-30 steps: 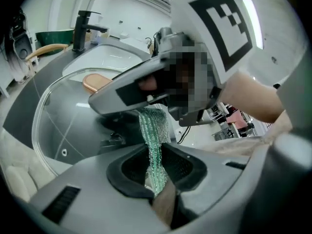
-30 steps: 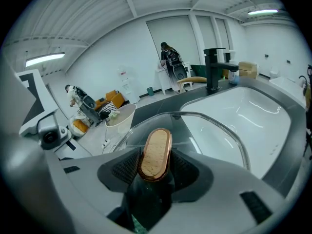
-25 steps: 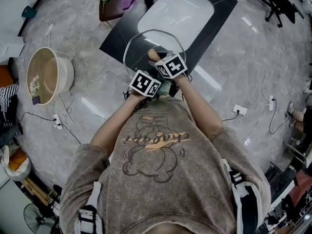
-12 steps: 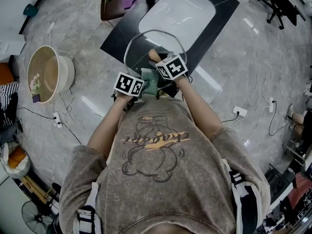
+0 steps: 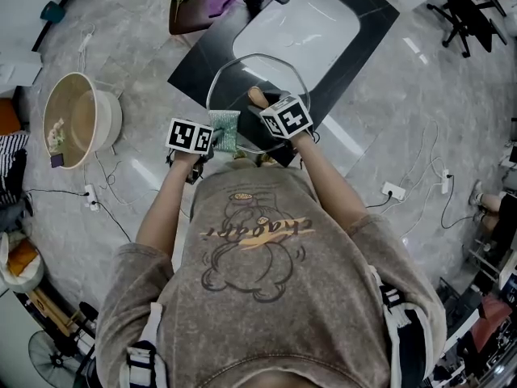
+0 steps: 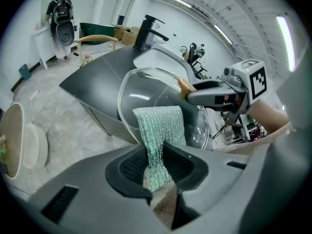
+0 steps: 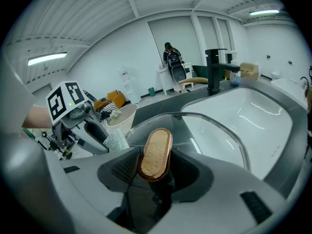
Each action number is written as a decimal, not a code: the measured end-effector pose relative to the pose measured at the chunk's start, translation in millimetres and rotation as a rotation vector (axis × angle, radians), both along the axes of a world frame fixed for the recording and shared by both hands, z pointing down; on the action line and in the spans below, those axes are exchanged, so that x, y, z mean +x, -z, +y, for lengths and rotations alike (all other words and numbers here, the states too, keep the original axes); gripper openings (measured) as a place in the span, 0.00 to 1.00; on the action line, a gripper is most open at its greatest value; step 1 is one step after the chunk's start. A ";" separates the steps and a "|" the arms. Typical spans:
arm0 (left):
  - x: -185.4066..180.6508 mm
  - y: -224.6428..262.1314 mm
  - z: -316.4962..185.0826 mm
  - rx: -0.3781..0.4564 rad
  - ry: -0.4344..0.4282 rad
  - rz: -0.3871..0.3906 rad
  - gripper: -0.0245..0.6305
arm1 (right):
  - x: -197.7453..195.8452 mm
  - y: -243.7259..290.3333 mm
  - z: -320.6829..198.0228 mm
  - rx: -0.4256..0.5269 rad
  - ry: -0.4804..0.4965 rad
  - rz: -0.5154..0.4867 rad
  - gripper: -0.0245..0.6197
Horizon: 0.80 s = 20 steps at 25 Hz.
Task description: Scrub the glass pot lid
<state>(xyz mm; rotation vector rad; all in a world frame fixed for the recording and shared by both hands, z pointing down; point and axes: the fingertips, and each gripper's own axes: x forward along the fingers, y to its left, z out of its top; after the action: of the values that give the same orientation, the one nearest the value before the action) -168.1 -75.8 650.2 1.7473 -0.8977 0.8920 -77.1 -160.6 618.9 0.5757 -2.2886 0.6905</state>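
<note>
The glass pot lid (image 5: 279, 69) is held over the near edge of the black counter, in front of the white sink (image 5: 303, 23). My right gripper (image 5: 265, 107) is shut on the lid's wooden knob (image 7: 156, 152), which stands between its pads. In that view the glass (image 7: 204, 130) spreads out ahead. My left gripper (image 5: 212, 140) is shut on a green mesh scrub cloth (image 6: 160, 128), which sits at the lid's left rim (image 6: 126, 116). The cloth (image 5: 224, 129) hangs beside the lid's left edge. The right gripper (image 6: 222, 94) shows across the lid.
A black faucet (image 7: 216, 74) stands behind the sink. On the grey floor at the left sits a beige basin (image 5: 77, 124), with power strips and cables (image 5: 97, 196) near it. A dark tray (image 5: 198, 6) is at the counter's far left. A person (image 6: 61, 11) stands far off.
My left gripper has slid left with the cloth, from beside the right gripper's cube out to the lid's left rim. The right gripper and lid have hardly moved.
</note>
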 end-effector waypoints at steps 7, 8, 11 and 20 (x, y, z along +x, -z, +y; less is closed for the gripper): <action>-33.1 -3.3 -25.5 -0.010 0.101 -0.001 0.20 | 0.0 -1.9 0.0 -0.004 -0.002 0.007 0.36; -37.3 -3.3 -30.6 -0.012 0.115 0.003 0.20 | -0.1 -1.6 0.0 -0.003 -0.002 0.008 0.36; -47.8 -1.8 -47.9 -0.014 0.134 -0.002 0.20 | -0.9 -0.9 1.1 -0.001 -0.001 0.010 0.36; -53.0 -1.1 -113.1 -0.001 0.111 -0.055 0.20 | -0.2 0.3 0.3 0.004 -0.004 0.022 0.36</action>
<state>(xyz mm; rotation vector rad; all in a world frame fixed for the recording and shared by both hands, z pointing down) -221.0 -188.9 651.3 1.6621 -1.0196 0.8708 -77.3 -160.2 618.6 0.5873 -2.2692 0.6789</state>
